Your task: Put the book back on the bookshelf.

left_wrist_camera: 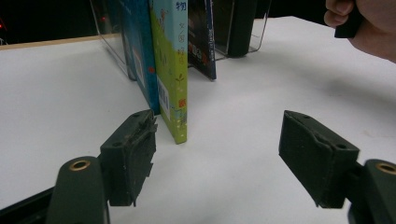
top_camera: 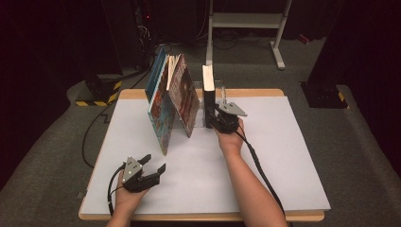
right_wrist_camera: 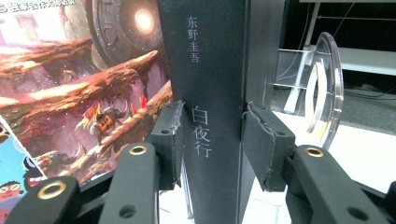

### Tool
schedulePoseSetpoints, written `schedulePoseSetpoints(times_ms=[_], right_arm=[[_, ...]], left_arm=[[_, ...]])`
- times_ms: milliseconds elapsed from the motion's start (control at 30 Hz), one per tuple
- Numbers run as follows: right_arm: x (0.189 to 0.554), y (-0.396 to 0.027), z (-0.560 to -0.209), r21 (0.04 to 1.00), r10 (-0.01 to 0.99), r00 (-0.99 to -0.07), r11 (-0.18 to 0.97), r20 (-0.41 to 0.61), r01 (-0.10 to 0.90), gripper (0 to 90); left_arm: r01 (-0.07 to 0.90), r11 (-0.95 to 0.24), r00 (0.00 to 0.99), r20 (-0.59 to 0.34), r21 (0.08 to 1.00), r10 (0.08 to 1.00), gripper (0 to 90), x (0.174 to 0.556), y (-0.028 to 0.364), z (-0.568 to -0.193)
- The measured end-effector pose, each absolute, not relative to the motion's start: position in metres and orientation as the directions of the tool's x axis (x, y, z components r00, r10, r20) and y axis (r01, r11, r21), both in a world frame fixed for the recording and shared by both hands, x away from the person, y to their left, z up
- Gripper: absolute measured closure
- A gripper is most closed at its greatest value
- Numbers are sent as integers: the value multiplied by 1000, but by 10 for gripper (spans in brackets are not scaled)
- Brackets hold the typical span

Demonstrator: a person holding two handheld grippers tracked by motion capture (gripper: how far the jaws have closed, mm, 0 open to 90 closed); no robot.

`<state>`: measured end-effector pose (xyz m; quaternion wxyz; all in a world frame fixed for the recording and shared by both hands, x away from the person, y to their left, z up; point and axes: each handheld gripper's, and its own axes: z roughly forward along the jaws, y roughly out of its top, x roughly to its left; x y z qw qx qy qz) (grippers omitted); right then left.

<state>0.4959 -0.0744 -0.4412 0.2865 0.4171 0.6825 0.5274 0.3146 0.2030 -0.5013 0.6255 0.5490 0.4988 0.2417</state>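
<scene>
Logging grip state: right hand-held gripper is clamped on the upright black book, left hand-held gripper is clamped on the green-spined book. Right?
Half wrong. The left hand-held gripper holds nothing: in the left gripper view its jaws stand open, short of the green-spined book. The right hand-held gripper does clamp the upright black book.

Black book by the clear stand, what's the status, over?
Right tongs clamped on the black book, upright against the clear bookend. Left tongs open, holding nothing, low over the table. Leaning picture books crowd its left side.

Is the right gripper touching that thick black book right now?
Touching. In the right gripper view, the right gripper has both pads pressed against the sides of the black book, clamping its spine.
</scene>
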Motion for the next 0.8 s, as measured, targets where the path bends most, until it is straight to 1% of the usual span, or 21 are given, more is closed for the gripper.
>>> schedulePoseSetpoints(times_ms=[433, 633, 800], right_arm=[[495, -77, -440, 959, 871, -490, 106, 39, 264, 560], [495, -77, -439, 958, 872, -488, 106, 38, 265, 583], [498, -76, -439, 958, 864, -502, 116, 33, 262, 585]], left_arm=[[249, 281, 387, -361, 927, 848, 275, 315, 202, -502], [249, 282, 387, -362, 927, 848, 275, 315, 202, -502], [249, 285, 386, -364, 926, 847, 275, 315, 201, -502]])
